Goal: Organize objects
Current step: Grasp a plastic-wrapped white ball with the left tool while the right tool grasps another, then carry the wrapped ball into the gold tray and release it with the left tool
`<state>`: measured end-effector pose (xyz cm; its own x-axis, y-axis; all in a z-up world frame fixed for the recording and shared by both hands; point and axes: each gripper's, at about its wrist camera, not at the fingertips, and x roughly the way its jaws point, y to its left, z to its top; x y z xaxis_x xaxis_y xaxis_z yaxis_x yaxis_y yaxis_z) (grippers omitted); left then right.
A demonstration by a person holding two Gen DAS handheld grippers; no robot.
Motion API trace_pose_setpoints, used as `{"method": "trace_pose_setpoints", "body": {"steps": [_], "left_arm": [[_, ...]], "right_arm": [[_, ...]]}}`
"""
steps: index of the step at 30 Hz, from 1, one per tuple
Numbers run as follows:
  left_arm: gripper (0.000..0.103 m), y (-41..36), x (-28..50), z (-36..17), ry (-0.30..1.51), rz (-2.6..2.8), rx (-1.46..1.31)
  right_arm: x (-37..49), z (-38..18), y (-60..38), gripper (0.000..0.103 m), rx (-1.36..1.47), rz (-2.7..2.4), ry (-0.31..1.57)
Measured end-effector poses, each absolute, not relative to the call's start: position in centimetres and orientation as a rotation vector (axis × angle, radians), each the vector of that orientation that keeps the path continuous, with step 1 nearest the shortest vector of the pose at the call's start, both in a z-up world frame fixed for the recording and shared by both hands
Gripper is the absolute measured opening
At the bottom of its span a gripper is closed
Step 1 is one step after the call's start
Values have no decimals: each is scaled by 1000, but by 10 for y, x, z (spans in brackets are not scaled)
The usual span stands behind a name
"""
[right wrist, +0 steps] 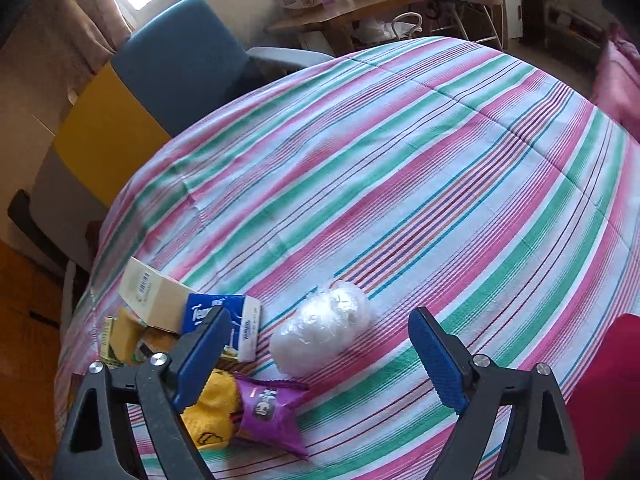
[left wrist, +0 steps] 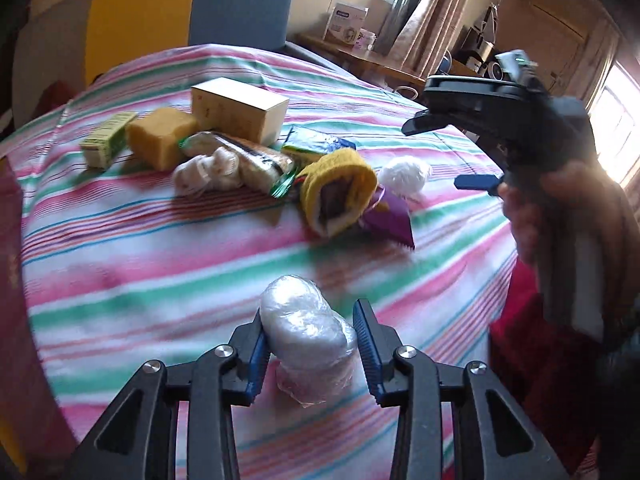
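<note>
Left-wrist view, lower centre: my left gripper (left wrist: 310,344) has a clear plastic-wrapped bundle (left wrist: 308,336) between its blue pads. The left pad touches the wrap; a sliver of gap shows at the right pad, so I judge this a loose pinch at best and cannot tell whether the grip is firm. The bundle's lower end appears to rest on the striped cloth (left wrist: 160,264).

At 12 o'clock from that bundle lies the main cluster: a cream box (left wrist: 240,110), a yellow sponge (left wrist: 162,136), a green-and-yellow carton (left wrist: 106,142), a wrapped snack bar (left wrist: 248,158), small white rolls (left wrist: 208,170), a blue-and-green packet (left wrist: 316,146), a yellow knitted piece (left wrist: 340,188) and a purple sachet (left wrist: 390,222). A white fluffy bundle (left wrist: 404,174) sits just beside the knitted piece, at its 3 o'clock.

Right-wrist view: my right gripper (right wrist: 320,344) is spread wide and holds nothing. The white fluffy bundle (right wrist: 320,328) lies between its fingers but untouched; a blue tissue pack (right wrist: 236,324) is at the gripper's 9 o'clock.

Progress, as I judge it: most items already sit gathered at one side. The two wrapped bundles remain apart from the group, so placing them appears to be what is left.

Surface and room: the cloth, striped pink, green and white, covers a wide surface, whether bed or tabletop I cannot tell. Beyond it stand a blue and yellow chair (right wrist: 168,64), a wooden desk (right wrist: 348,12) carrying boxes, curtains and bright windows.
</note>
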<state>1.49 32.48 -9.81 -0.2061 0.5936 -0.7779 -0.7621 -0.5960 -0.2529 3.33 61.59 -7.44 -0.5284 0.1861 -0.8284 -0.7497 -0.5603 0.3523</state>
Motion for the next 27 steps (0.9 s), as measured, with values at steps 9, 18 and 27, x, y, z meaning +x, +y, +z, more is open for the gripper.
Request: {"method": "trace_pose_setpoints", "body": {"steps": [9, 18, 27], "left_arm": [[39, 292, 29, -80, 184, 1914, -1083], [39, 272, 39, -61, 155, 1926, -1038], [39, 228, 32, -36, 109, 2035, -1004]], "right_arm": [[16, -92, 615, 85, -1148, 2070, 868], [9, -102, 619, 78, -1207, 2056, 868], [-4, -98, 605, 42, -1269, 2129, 743]]}}
